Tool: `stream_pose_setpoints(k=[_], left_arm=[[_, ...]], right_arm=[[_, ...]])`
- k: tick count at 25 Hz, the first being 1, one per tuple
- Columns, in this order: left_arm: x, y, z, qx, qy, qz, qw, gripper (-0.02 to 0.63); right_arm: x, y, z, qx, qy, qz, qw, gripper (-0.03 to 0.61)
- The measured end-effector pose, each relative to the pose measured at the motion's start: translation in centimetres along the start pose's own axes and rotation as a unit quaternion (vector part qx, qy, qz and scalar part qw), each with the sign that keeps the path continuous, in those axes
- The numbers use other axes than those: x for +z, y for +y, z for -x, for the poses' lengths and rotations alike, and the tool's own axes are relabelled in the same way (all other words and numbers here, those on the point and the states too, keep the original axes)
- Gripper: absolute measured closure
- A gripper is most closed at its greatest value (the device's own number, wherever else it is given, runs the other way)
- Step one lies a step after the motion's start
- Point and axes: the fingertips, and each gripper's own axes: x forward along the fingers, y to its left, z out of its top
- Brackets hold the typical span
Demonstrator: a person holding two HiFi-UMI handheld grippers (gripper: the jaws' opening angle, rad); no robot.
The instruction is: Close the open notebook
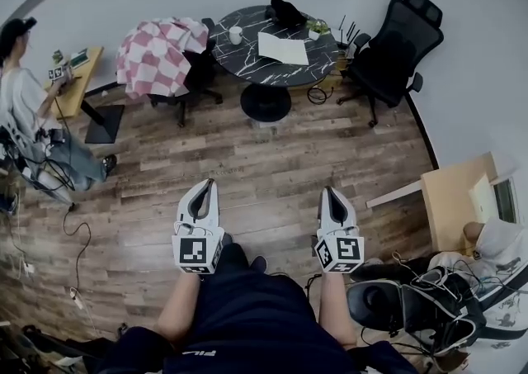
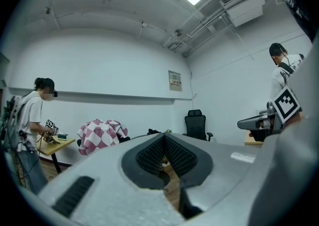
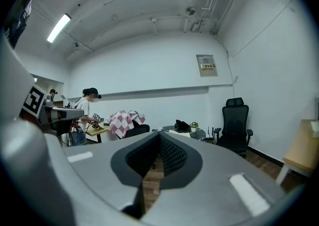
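Note:
The open notebook (image 1: pixel 283 48) lies flat with white pages up on a round black marble table (image 1: pixel 247 63) at the far side of the room. In the right gripper view the notebook (image 3: pixel 178 131) is a small pale strip on that distant table. Both grippers are held close to my body over the wood floor, far from the table. My left gripper (image 1: pixel 205 186) is shut with nothing in it, its fingertips meeting (image 2: pixel 163 137). My right gripper (image 1: pixel 330 192) is likewise shut and empty (image 3: pixel 158 134).
A white mug (image 1: pixel 236 35), a small plant (image 1: pixel 316 29) and a black bundle (image 1: pixel 287 11) share the table. A chair draped in checkered cloth (image 1: pixel 161 50) stands left of it, a black office chair (image 1: pixel 396 46) right. A person (image 1: pixel 25 92) works at a wooden desk (image 1: pixel 78 79); cables trail at left.

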Motion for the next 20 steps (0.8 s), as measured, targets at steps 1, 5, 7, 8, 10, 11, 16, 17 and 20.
stream_pose_setpoints(k=[1, 5, 7, 8, 10, 11, 16, 17, 20], left_arm=[[0.0, 0.1, 0.1, 0.003, 0.0, 0.002, 1.0, 0.611], [-0.5, 0.4, -0.4, 0.009, 0.006, 0.0, 0.9999, 0.611], [-0.9, 0.6, -1.1, 0.009, 0.012, 0.001, 0.9999, 0.611], [-1.1, 0.7, -1.5, 0.008, 0.014, 0.002, 0.9999, 0.611], [-1.4, 1.0, -2.6, 0.005, 0.016, 0.005, 0.9999, 0.611], [-1.5, 1.2, -3.3, 0.003, 0.015, 0.008, 0.9999, 0.611], [-1.4, 2.6, -7.6, -0.004, 0.007, 0.009, 0.9999, 0.611], [-1.4, 2.9, -8.5, -0.005, 0.005, 0.008, 0.9999, 0.611], [-1.6, 4.0, -10.9, -0.008, 0.007, 0.009, 0.9999, 0.611]], right_arm=[[-0.1, 0.0, -0.1, 0.002, 0.001, -0.001, 1.0, 0.572], [-0.3, 0.1, -0.7, 0.007, 0.003, 0.006, 1.0, 0.572], [-0.3, -0.2, -1.3, 0.004, 0.004, 0.006, 1.0, 0.572], [-0.3, -0.3, -1.7, 0.002, 0.005, 0.006, 1.0, 0.572], [-0.4, -0.7, -2.6, 0.0, 0.008, 0.009, 1.0, 0.572], [-0.4, -0.9, -3.2, 0.0, 0.009, 0.011, 1.0, 0.572], [0.3, -2.3, -7.1, -0.008, 0.007, 0.019, 1.0, 0.572], [0.5, -2.5, -8.0, -0.009, 0.006, 0.023, 1.0, 0.572], [0.7, -3.0, -10.8, -0.009, 0.007, 0.023, 1.0, 0.572]])
